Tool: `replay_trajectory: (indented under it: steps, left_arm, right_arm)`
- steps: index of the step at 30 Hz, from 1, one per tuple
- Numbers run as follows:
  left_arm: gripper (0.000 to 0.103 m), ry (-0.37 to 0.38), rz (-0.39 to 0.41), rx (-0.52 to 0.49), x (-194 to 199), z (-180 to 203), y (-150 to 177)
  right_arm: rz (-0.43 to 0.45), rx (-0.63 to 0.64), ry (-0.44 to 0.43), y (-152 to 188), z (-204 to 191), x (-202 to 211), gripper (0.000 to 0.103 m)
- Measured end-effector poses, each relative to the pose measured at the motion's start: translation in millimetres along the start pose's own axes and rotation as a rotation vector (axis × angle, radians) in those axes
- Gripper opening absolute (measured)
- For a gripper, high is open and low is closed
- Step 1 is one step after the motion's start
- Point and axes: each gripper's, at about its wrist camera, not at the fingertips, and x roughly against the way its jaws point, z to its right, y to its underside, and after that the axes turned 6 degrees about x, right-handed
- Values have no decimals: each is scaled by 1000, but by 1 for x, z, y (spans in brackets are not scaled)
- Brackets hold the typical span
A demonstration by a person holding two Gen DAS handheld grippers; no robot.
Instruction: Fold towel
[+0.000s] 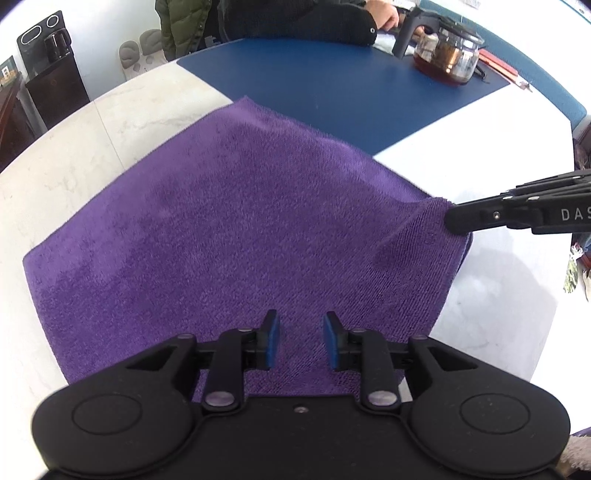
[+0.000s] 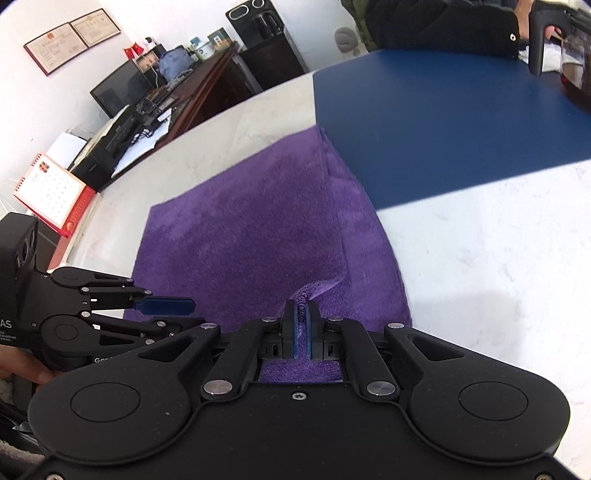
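Nearest the lens in the left wrist view, the left gripper (image 1: 301, 341) hangs over the near edge of the purple towel (image 1: 236, 229) with its blue-padded fingers spread apart and nothing between them. That towel lies mostly flat on the pale marble table (image 1: 92, 147), already doubled over, its far corner lapping onto a dark blue mat (image 1: 351, 85). From the right, the right gripper (image 1: 452, 221) reaches in and pinches the towel's right-hand corner, raising a small ridge in the cloth; in the right wrist view its narrow jaws are closed on a bunched fold of purple fabric. On the mat's far side stands a glass teapot (image 1: 448, 55) of dark liquid, well apart from the towel, and beside it a seated person in a black sleeve (image 1: 314, 22) rests a hand on the tabletop. A red desk calendar (image 2: 51, 192) sits at the table's left edge, near a cluttered wooden desk (image 2: 192, 88) against the wall.
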Motion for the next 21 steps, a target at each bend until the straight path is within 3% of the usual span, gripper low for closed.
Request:
replay_trajectory:
  steps: [13,21]
  left_arm:
    - [25,20,55,17,21,-5,-16]
    - [26,30,34,16,16,-5,-18]
  right_arm:
    - [78,14,-21,-23,-10,26,4]
    - [76,-26,24,-19,3,32,4]
